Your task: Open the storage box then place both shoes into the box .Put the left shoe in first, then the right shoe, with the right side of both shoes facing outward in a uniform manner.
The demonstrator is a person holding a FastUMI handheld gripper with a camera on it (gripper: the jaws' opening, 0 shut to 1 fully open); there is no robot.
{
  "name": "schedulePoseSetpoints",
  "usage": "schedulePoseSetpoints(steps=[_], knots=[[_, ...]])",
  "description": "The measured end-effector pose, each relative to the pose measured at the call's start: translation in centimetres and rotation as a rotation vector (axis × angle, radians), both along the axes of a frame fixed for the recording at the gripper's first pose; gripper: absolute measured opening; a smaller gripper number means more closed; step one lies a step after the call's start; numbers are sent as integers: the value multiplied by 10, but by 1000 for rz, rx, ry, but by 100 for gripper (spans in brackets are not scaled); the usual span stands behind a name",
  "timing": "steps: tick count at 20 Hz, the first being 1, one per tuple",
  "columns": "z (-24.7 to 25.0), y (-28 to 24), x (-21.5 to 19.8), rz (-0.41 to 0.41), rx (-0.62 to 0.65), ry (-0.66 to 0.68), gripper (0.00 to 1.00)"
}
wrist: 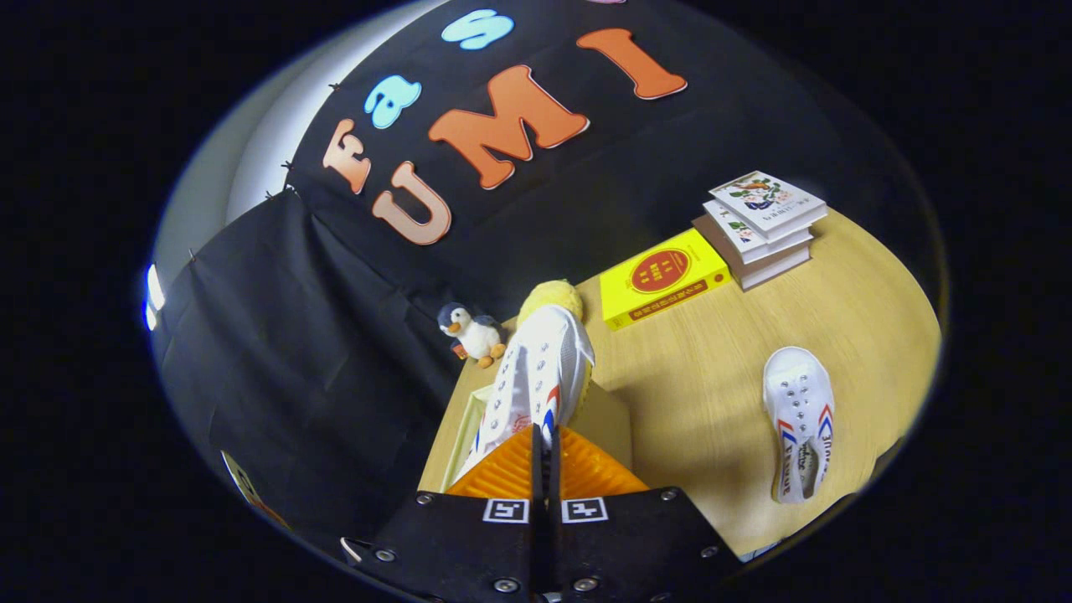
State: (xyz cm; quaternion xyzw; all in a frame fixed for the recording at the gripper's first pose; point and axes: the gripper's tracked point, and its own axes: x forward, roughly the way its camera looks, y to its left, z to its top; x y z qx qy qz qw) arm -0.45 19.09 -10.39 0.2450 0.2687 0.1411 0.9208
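My gripper (pixel 544 437) is shut on a white canvas shoe (pixel 544 360) with red and blue side stripes, both fingers pinching it near its opening. The shoe points away from me, toe up, held above the storage box (pixel 463 431) at the table's left corner. The box's pale rim shows left of the shoe, and a tan panel (pixel 609 419) shows on its right; the inside is hidden by the shoe and my fingers. The second white shoe (pixel 800 419) lies flat on the wooden table (pixel 712 360), well to the right of my fingers, opening toward me.
A penguin plush (pixel 473 332) and a yellow plush (pixel 548 297) sit beyond the box at the table's back edge. A yellow book (pixel 662 276) lies further right, with a stack of books (pixel 762 226) behind it.
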Motion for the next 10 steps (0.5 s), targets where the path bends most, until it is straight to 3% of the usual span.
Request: schedulePoseSetpoints(steps=[4,10], knots=[[-21,48,1,52,13,34,0],[-24,43,4,27,-85,9,1]])
